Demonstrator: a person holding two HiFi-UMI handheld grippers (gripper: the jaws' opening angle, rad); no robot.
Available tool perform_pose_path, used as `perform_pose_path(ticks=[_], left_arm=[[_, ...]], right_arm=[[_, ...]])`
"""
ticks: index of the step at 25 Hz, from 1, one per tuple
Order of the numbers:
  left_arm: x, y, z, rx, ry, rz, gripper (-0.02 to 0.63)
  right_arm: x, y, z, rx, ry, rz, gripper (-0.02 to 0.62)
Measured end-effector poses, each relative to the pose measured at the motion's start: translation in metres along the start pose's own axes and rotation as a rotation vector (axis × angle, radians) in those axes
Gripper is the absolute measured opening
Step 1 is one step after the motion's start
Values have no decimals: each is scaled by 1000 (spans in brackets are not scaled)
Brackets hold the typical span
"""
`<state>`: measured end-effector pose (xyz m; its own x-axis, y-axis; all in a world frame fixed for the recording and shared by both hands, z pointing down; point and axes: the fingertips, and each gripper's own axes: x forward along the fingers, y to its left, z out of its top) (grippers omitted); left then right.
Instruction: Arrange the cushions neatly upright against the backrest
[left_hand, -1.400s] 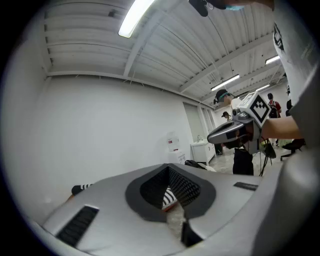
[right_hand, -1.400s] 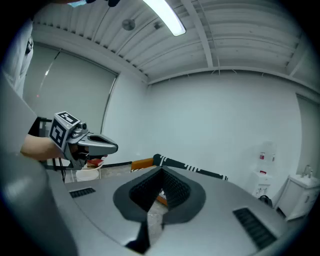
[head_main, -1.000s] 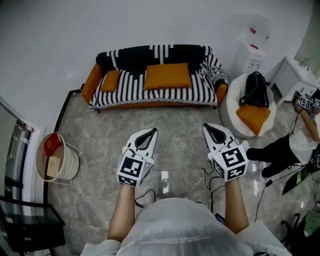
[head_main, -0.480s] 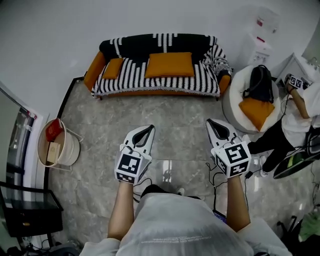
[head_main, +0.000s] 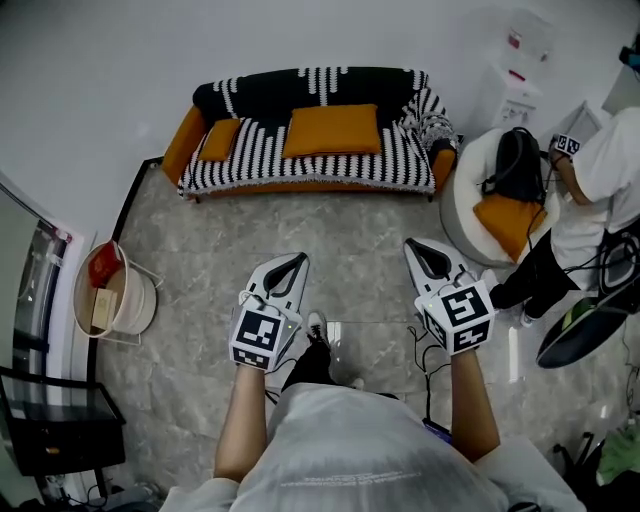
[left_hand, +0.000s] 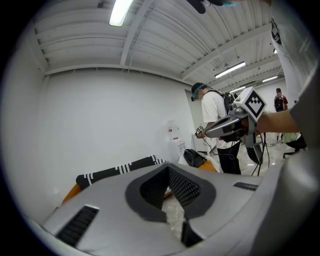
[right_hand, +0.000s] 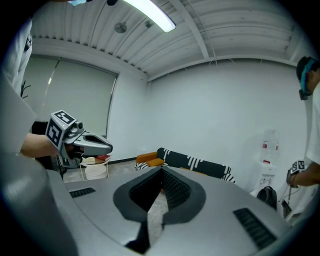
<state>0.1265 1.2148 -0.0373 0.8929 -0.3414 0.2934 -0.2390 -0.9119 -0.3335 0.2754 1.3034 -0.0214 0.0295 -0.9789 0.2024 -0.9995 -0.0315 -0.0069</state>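
Left gripper (head_main: 293, 264) and right gripper (head_main: 426, 256), jaws closed and empty, are aiming at far sofa (head_main: 262, 160), since 2 orange cushions (head_main: 332, 130) are lying flat.

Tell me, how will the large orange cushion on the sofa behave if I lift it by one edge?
The large orange cushion looks plump, so it is probably soft and would sag from one edge. It is likely light for its size. Stood up, it may slump unless leaned on the backrest.
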Motion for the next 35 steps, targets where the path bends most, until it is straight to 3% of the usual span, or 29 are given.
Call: perform_pose_path(ticks=[11, 21, 35], left_arm=[[74, 51, -10, -34, -1, -10, 11], [157, 162, -24, -49, 20, -20, 11], [237, 292, -55, -77, 59, -43, 11]], right_arm=[[68, -49, -1, -13, 57, -24, -6], [190, -95, 22, 83, 81, -50, -6], [325, -124, 55, 106, 87, -97, -6]])
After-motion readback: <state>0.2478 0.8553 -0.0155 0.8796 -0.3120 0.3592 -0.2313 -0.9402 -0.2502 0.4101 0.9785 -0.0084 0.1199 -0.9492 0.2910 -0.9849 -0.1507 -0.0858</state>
